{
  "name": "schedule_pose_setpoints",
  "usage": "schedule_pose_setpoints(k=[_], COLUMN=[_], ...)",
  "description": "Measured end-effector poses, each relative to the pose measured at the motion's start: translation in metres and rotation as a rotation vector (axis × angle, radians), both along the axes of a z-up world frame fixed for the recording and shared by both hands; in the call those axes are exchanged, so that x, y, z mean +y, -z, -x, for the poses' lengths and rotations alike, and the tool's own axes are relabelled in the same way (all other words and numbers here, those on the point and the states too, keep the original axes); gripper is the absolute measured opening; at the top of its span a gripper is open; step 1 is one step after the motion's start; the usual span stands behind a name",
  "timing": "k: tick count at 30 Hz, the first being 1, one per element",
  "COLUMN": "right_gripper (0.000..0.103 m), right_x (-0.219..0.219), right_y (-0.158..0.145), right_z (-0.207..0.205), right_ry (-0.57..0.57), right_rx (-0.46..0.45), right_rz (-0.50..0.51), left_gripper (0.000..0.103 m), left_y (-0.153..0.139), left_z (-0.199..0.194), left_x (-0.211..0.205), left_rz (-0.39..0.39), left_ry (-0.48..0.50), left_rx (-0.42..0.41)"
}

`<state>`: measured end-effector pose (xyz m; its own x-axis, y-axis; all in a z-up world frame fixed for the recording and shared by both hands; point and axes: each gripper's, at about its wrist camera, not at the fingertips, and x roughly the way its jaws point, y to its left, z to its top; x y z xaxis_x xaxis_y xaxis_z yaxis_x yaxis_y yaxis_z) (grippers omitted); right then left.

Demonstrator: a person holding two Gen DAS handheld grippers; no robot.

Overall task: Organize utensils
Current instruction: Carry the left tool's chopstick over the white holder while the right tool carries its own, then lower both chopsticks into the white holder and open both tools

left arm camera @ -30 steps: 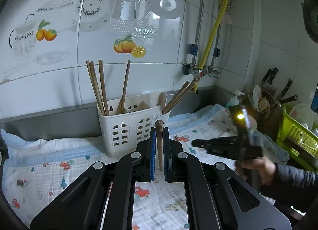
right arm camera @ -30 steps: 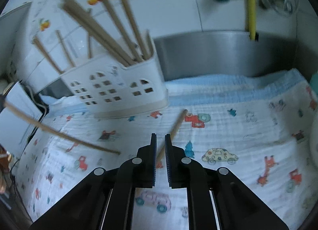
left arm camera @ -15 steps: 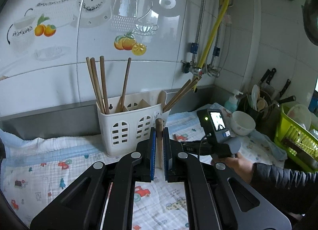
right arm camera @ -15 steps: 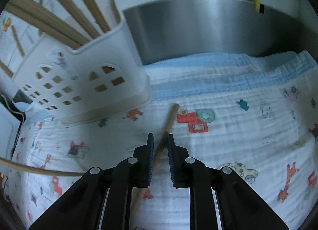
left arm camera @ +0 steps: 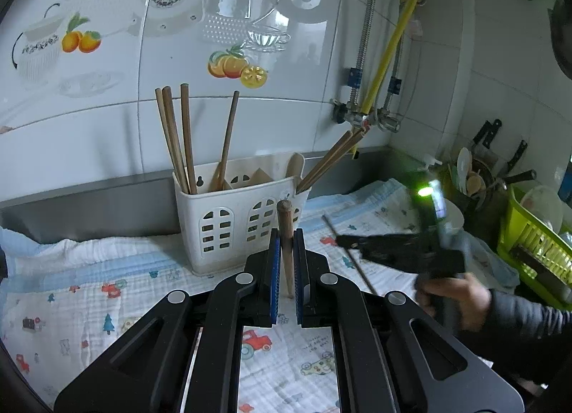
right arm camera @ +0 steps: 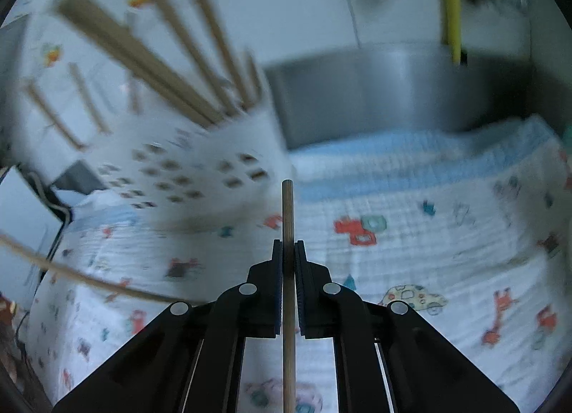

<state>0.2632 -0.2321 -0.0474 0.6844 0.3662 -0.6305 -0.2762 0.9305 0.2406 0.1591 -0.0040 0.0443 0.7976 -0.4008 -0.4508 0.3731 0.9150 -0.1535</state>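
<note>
Between right gripper (right arm camera: 288, 252) pads, chopstick (right arm camera: 287, 213), clamped upright.

Your counter is covered by a white cartoon-print cloth (left arm camera: 107, 291) with a blue band at the back. On it: white slotted utensil caddy (left arm camera: 232, 220) near the steel backsplash, lime dish rack (left arm camera: 529, 241) at far right.

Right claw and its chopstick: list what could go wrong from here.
1. The right claw pinches the thin chopstick at one narrow spot, so it may pivot or slip.
2. Chopsticks already lean out of the white holder, so the incoming tip could knock them.
3. The left claw holds its own wooden stick nearby; they may collide.
</note>
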Motion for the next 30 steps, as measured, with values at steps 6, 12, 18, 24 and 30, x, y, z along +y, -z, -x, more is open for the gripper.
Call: schedule_pose_setpoints(k=[6,12,18,24,30], right_gripper=[0.006,0.006,0.006,0.006,0.006], right_x=[0.007,0.021,0.033,0.044,0.047], right_y=[-0.057,-0.107,-0.155,-0.180,-0.187], right_z=[0.046,0.068,0.056,0.028,0.000], right_ry=[-0.109,-0.208,-0.233,-0.194,-0.120], right_rx=[-0.165,-0.256,-0.375,-0.474,-0.550], right_rz=[-0.002,-0.054,-0.086,-0.108,-0.168], left_gripper=[0.005,0.005,0.005,0.005,0.005], left_y=[-0.001,-0.016,-0.049,-0.090,-0.134], left_z=[0.005,0.006,-0.006,-0.023,-0.036], left_x=[0.000,-0.002,-0.004,-0.005,0.000], left_rz=[0.014,0.025,0.038,0.033,0.020], left_ry=[-0.014,-0.011,-0.004,-0.019,-0.062], left_rx=[-0.018,-0.042,-0.092,-0.181,-0.303])
